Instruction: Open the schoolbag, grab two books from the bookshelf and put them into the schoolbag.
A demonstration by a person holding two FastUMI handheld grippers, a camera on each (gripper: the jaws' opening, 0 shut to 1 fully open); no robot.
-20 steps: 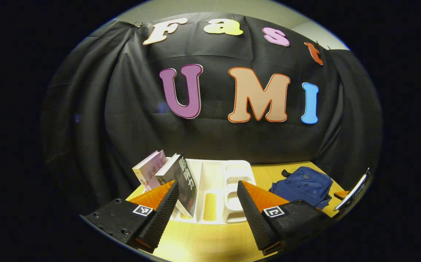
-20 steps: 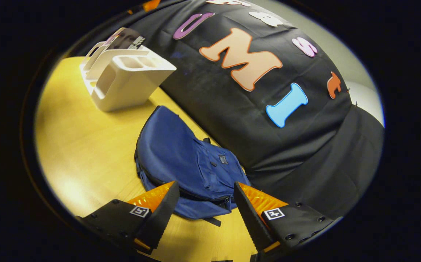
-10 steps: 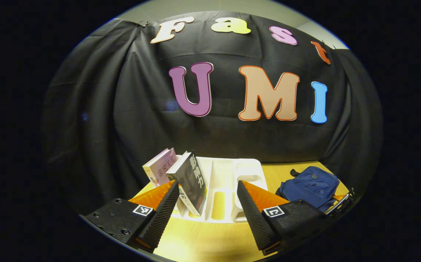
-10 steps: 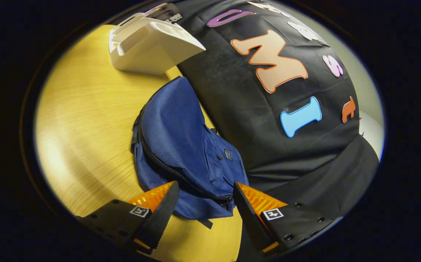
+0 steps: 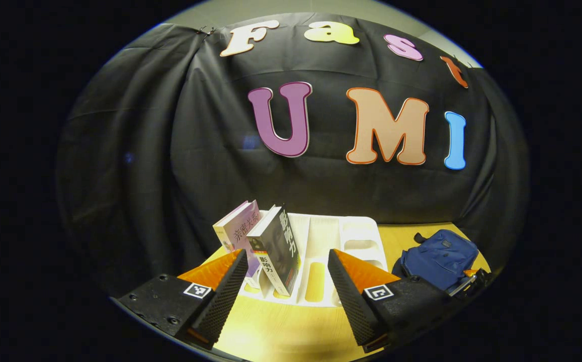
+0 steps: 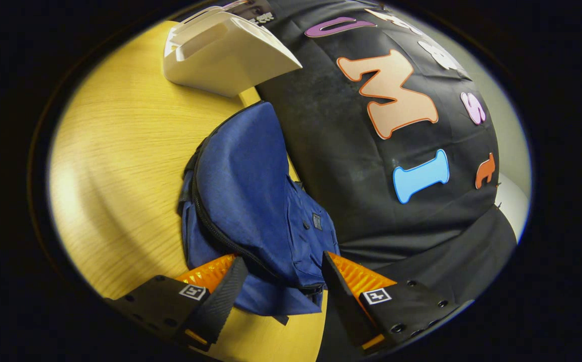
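A blue schoolbag [image 6: 250,201] lies flat on the wooden table [image 6: 119,161], zipped, its zipper end near my right gripper [image 6: 280,274]. That gripper is open and hovers just over the bag's near corner. In the left gripper view, a white bookshelf [image 5: 321,251] holds a pink book [image 5: 238,234] and a black book [image 5: 278,249], both leaning in its left slots. My left gripper [image 5: 286,274] is open, a short way in front of the shelf, with nothing between its fingers. The schoolbag [image 5: 439,256] lies to the shelf's right, with the right gripper [image 5: 469,281] at its near edge.
The black cloth wall [image 5: 220,151] hangs right behind the shelf and the bag. The white bookshelf [image 6: 225,53] stands at the far end of the table in the right gripper view. Bare tabletop [image 5: 280,332] stretches in front of the shelf.
My left gripper has swung left, so the shelf and bag slid right in its view. My right gripper has moved closer over the schoolbag's zipper corner. Both stay open.
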